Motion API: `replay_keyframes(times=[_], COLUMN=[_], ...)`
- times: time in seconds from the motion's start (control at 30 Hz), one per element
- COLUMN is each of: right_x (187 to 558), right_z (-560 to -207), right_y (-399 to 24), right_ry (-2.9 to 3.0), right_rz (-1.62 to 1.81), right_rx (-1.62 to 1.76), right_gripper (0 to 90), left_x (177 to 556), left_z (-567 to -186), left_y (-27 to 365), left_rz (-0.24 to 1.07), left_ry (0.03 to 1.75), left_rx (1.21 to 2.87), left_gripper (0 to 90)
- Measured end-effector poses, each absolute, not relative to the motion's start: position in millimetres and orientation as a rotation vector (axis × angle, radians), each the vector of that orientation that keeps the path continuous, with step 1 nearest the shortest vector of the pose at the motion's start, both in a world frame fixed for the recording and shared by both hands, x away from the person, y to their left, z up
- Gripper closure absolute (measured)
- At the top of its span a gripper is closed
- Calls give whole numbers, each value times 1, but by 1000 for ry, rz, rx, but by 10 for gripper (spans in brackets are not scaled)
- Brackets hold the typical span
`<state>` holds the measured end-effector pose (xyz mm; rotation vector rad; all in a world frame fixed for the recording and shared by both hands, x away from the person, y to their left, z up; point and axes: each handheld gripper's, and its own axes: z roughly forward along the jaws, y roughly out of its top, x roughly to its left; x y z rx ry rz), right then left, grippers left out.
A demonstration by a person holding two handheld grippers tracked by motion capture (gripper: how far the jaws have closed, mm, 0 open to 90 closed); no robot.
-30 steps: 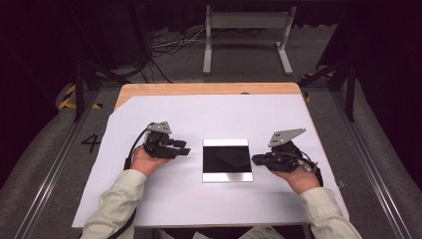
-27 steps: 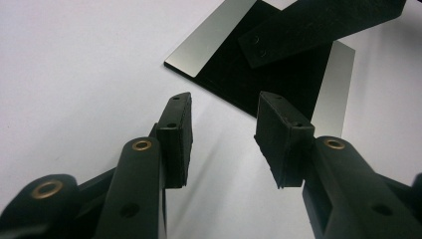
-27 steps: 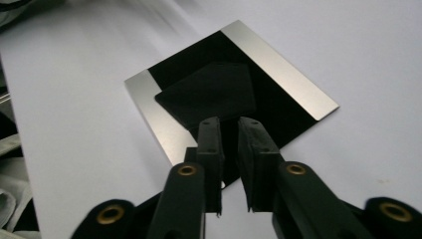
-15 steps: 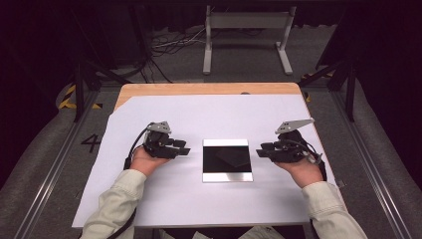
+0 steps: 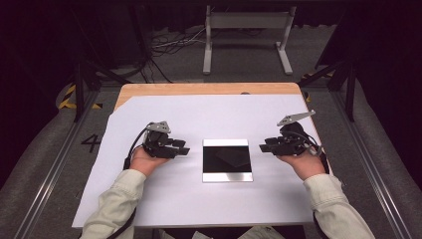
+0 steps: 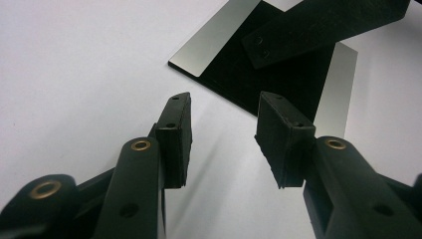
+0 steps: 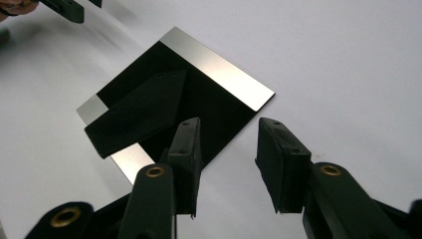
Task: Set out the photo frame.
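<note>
A square plate (image 5: 227, 160) lies flat on the white sheet, glossy black with a silver strip along its far and near edges. A dark slanted shape shows on its face; I cannot tell whether that is a reflection. My left gripper (image 5: 185, 148) rests just left of the plate, pointing at it, jaws open and empty. In the left gripper view the left gripper (image 6: 224, 117) faces a corner of the plate (image 6: 239, 74). My right gripper (image 5: 263, 146) hovers just right of the plate, its jaws have just been opening, with nothing between them. In the right gripper view the right gripper (image 7: 229, 137) hangs over the plate (image 7: 219, 104).
The white sheet (image 5: 209, 114) covers most of a wooden table (image 5: 209, 88). Beyond the far edge a metal stand (image 5: 246, 22) and cables (image 5: 169, 45) sit on the dark floor. Rails run along both sides of the table.
My right gripper has drawn back a little from the plate's right edge, risen slightly, and its jaws stand wider. The left gripper and the plate have stayed put.
</note>
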<state>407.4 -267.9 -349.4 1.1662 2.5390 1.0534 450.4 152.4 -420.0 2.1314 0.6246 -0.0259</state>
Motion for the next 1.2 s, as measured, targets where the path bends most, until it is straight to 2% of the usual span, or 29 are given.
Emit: replay_keyframes(times=[0.6,1.2], right_x=[423,429], right_z=[-346,-345], right_y=[-265,-254], right_ry=[2626,2683], right_rz=[993,1038], right_rx=[1274,1299], right_gripper=[609,542], left_x=[451,450], left_z=[-420,-421], left_y=[152,152], left_rz=[-24,-25], left_ry=[620,623], left_rx=[2140,2137], left_gripper=[577,575])
